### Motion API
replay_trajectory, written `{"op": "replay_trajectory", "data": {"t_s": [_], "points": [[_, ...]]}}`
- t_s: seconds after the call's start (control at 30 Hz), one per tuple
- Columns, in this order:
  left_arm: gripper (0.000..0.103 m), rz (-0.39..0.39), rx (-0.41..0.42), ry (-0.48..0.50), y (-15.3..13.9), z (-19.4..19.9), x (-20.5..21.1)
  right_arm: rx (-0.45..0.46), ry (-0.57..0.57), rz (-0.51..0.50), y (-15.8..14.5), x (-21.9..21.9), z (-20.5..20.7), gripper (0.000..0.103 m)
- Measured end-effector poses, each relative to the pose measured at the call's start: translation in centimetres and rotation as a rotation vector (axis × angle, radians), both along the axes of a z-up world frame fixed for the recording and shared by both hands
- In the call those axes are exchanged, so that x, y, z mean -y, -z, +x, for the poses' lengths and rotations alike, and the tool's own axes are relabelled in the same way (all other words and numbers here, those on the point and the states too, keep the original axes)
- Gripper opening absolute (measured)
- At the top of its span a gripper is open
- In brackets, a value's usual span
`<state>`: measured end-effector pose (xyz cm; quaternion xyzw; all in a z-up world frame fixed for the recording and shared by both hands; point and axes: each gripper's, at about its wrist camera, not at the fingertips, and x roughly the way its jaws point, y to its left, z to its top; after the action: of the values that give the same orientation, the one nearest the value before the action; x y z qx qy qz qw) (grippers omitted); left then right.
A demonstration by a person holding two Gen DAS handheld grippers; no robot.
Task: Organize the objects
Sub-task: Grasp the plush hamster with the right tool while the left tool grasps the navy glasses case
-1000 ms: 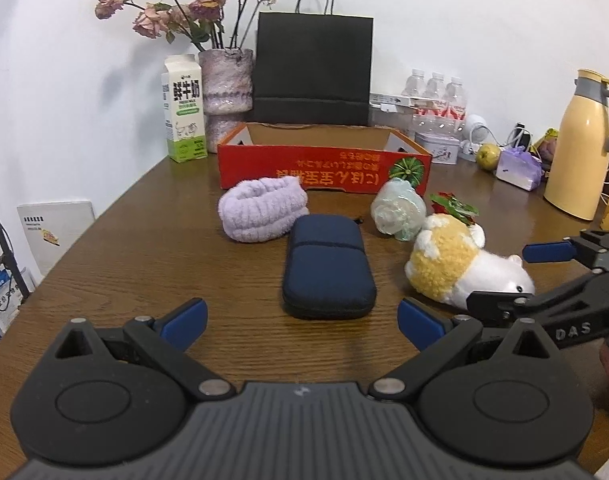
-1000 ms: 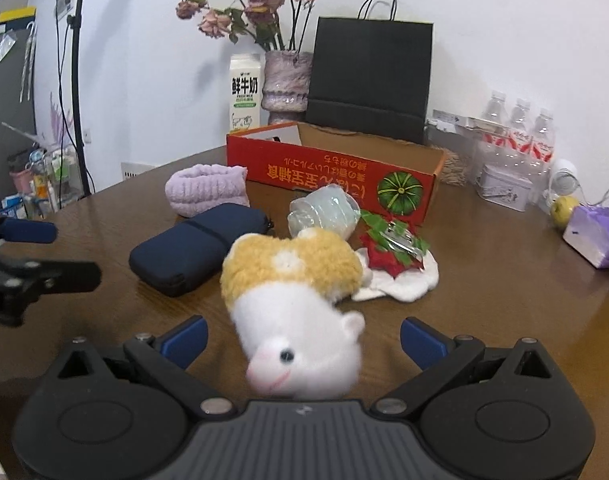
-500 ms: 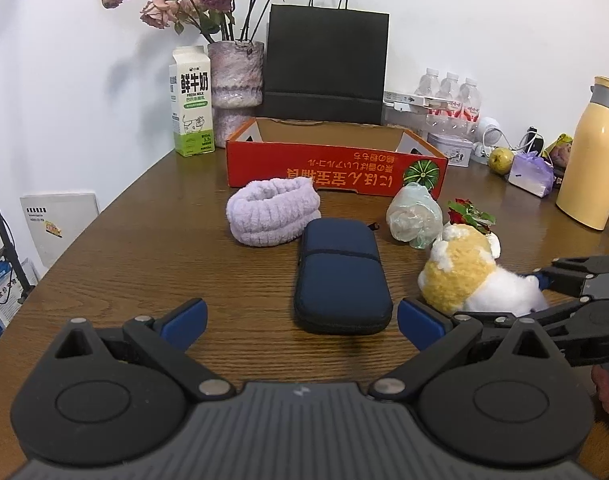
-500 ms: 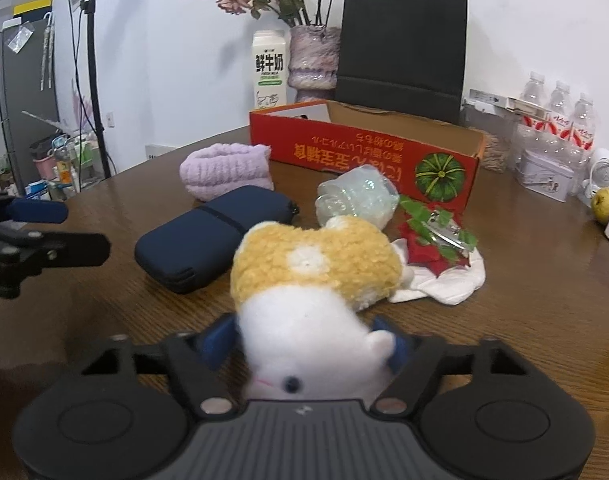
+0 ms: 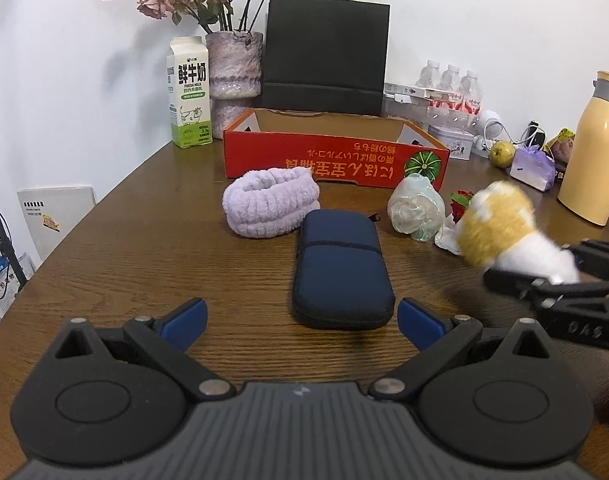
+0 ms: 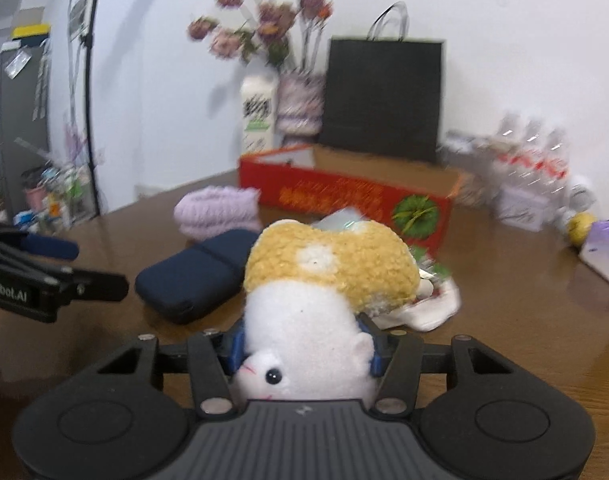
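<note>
— So the right gripper (image 6: pixel 306 350) has just been closing; its jaws now clamp the plush hamster's (image 6: pixel 316 280) head, above the counter (image 5: pixel 144 248).

— Ready for the red box (image 5: pixel 336 156). Left gripper (image 5: pixel 300 320) jaws apart, empty.

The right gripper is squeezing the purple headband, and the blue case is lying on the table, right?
Not quite. The right gripper is squeezing the hamster toy, not the purple headband, as the right wrist view shows. The blue case does lie on the table.
</note>
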<state>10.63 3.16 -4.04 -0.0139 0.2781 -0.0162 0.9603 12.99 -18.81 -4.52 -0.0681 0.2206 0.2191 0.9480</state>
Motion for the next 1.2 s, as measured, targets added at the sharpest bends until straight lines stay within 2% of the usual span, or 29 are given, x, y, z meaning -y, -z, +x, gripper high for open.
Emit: {"op": "replay_trajectory", "data": {"t_s": [0.13, 0.37, 0.6, 0.77, 0.9, 1.2], "points": [[0.103, 0.004, -0.010, 0.010, 0.0, 0.5, 0.3, 0.072, 0.097, 0.040, -0.5, 1.6, -0.9, 0.052], [0.103, 0.003, -0.024, 0.030, -0.2, 1.5, 0.9, 0.072, 0.238, 0.079, -0.7, 5.0, 0.2, 0.052], [0.103, 0.003, -0.054, 0.042, 0.0, 3.0, 1.6, 0.082, 0.253, 0.074, -0.6, 5.8, 0.1, 0.052], [0.103, -0.015, -0.109, 0.055, 0.1, 5.5, 2.5, 0.099, 0.251, 0.051, -0.6, 5.2, -0.1, 0.052], [0.103, 0.001, -0.134, 0.061, 0.1, 7.5, 3.3, 0.098, 0.253, 0.052, -0.7, 5.1, -0.1, 0.052], [0.103, 0.011, -0.189, -0.012, 1.6, 10.4, 3.6, 0.092, 0.260, 0.058, -0.7, 5.2, -0.1, 0.052]]}}
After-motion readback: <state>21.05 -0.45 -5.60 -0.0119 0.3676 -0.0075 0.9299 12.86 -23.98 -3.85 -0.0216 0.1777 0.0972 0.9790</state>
